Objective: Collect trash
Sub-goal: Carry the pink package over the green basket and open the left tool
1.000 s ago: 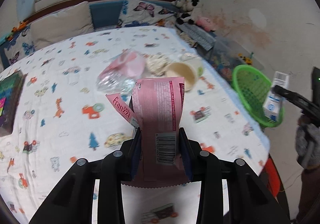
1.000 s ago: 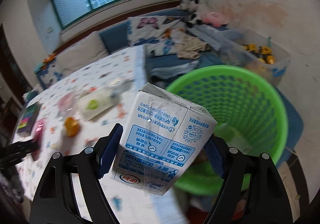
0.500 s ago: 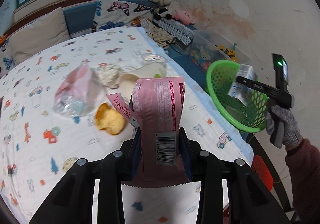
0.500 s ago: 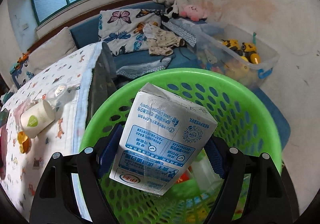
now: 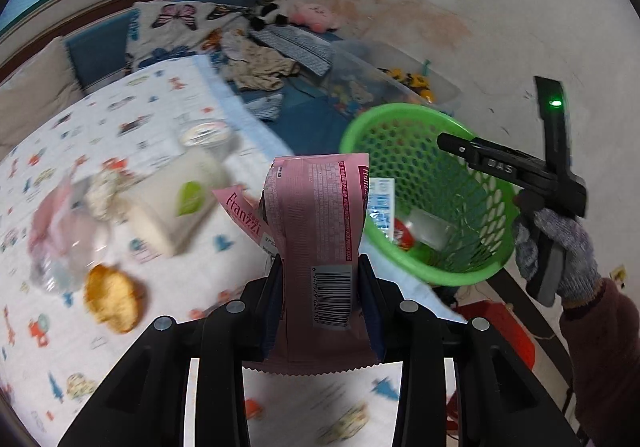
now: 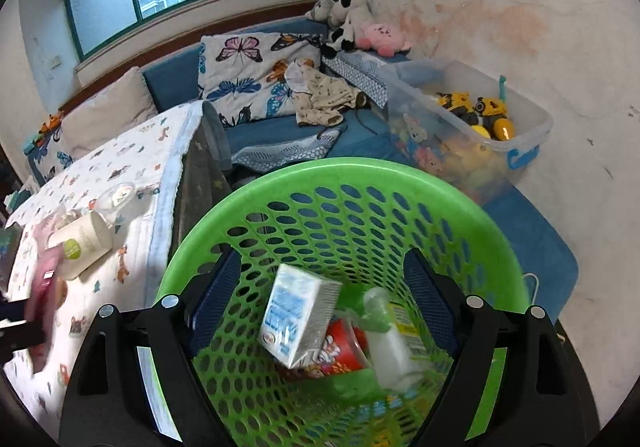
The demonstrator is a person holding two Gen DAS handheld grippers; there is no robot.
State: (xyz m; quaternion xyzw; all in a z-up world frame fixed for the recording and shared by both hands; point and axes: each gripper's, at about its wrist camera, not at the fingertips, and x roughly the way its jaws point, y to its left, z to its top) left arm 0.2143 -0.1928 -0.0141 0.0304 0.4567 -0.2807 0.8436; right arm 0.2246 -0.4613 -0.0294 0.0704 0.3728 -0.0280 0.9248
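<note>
The bed (image 5: 120,135) with its cartoon-print cover is filling the left and near part of the left wrist view, and the green basket (image 5: 472,275) is standing off its right edge, lower than the mattress. That is the relation the coming move is turning on: from the left hand-held gripper (image 5: 320,287) the basket is lying to the right and a little farther off, and this is the gripper carrying trash.

The right hand-held gripper (image 6: 320,295) is hanging directly over the basket with its jaws spread wide and nothing between them. A milk carton (image 6: 298,321) is lying inside the basket, tilted against a red cup (image 6: 344,347) and a pale plastic bottle (image 6: 390,347).

The left hand-held gripper is clamping a pink wrapper (image 5: 316,231) by its lower part, the wrapper's long axis standing upright. Likely it is needing a swing rightward until the wrapper is above the rim.

A paper cup (image 5: 176,203), a clear lid (image 5: 206,133) and an orange scrap (image 5: 112,301) are waiting on the bed.
</note>
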